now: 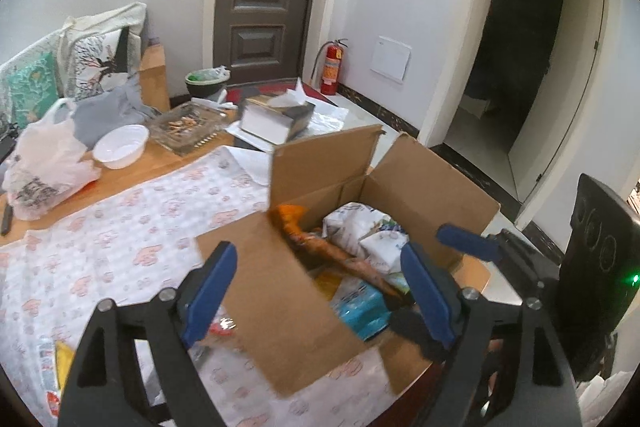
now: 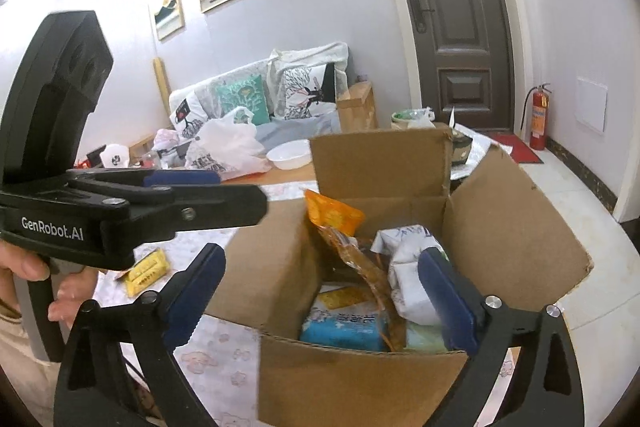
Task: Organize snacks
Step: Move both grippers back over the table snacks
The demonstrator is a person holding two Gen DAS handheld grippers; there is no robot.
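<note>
Left wrist view: nearest the lens, the left gripper (image 1: 316, 291) is seen with its blue fingers (image 1: 210, 291) spread wide, nothing clamped. The near flap of the cardboard box (image 1: 424, 179) lies between them; no pad contact with it can be made out. The right-hand finger hangs over the box's near corner. The box sits open on the tabletop (image 1: 132, 175), on a cloud-print cloth (image 1: 120, 235). Inside are seen an orange snack packet (image 1: 320, 247) lying diagonally, white wrapped packs (image 1: 368, 231) and a blue pack (image 1: 360, 307). The right gripper (image 1: 480, 247) is visible at the box's right edge. Further back on the tabletop: a white bowl (image 1: 120, 147), a white plastic bag (image 1: 44, 163), a glass ashtray (image 1: 188, 129) and a tissue box (image 1: 276, 115).

Right wrist view: the right gripper (image 2: 320, 291) is nearest, fingers (image 2: 192, 295) wide apart, nothing held. The left finger stands outside the box's left wall (image 2: 260, 267); the right finger is over the contents, just beside a white pack (image 2: 404, 267). Whether it touches cannot be told. The orange packet (image 2: 332, 215) stands tilted against the left wall; the blue pack (image 2: 344, 331) lies at the bottom. A yellow snack pack (image 2: 146, 271) is left on the cloth (image 2: 224, 355), outside the box. The left gripper (image 2: 180, 183) is seen side-on at left, held by a hand (image 2: 52, 287).
</note>
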